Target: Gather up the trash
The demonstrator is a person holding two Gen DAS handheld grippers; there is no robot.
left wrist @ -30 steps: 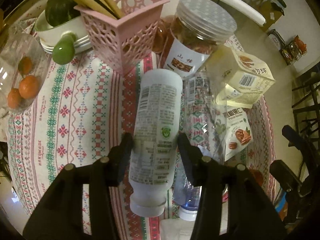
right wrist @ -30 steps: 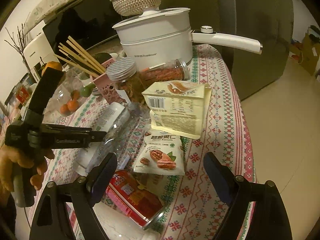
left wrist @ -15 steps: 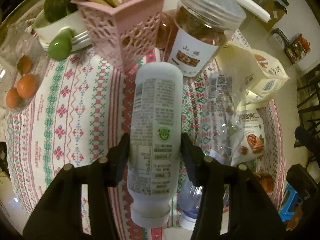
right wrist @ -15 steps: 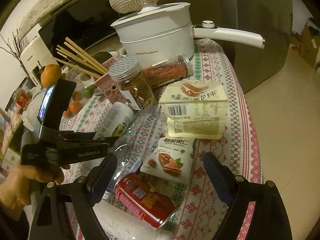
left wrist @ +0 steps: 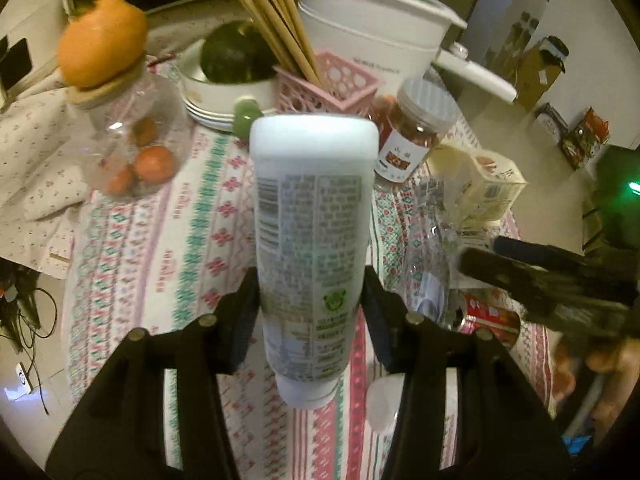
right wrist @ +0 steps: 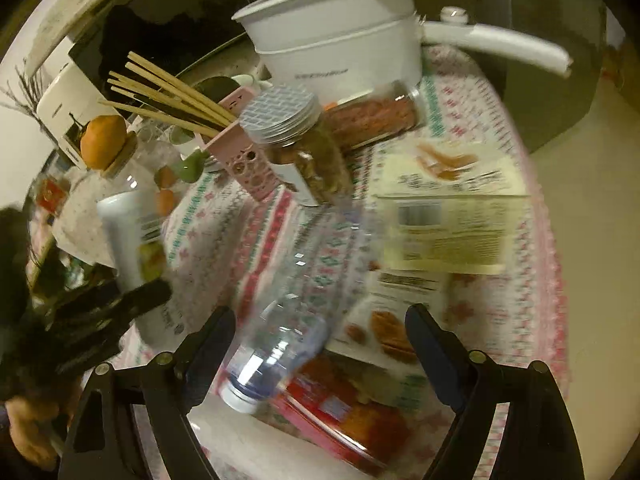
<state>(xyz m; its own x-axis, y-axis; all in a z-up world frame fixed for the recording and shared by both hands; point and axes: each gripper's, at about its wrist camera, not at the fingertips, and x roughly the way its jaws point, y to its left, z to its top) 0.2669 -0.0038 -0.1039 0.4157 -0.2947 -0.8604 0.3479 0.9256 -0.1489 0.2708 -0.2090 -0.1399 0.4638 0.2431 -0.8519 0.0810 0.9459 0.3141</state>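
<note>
Between the pads of the left gripper [left wrist: 310, 312] sits a white plastic bottle [left wrist: 312, 236], clamped around its lower body just above the cap, base pointing away from the camera and clear of the patterned tablecloth [left wrist: 192, 240]. It looks empty and light, so the hold needs little force; the smooth printed label could slip and the thin wall would dent if pinched harder, which makes this spot near the stiffer shoulder a sensible place to grip.

Near the right gripper [right wrist: 320, 336] lies a clear plastic bottle [right wrist: 288, 320] on its side, its white cap toward the camera. The jaws are closing with that bottle's neck end lying between them, yet neither pad presses on it. Motion blur softens this view, so whether the left finger [right wrist: 212, 340] already brushes the plastic is hard to say. I judge the clear bottle to be very light, crinkly and easily crushed, apt to roll or squirt out sideways; taking it across the shoulder close to the cap, where the plastic is firmest, should hold best.

Right of it lie a nut snack pouch [right wrist: 384, 320] and a red wrapper [right wrist: 344, 412], both soft and flat, better pinched at an edge. Farther right rests a pale yellow carton [right wrist: 452, 232], light but crushable.
</note>
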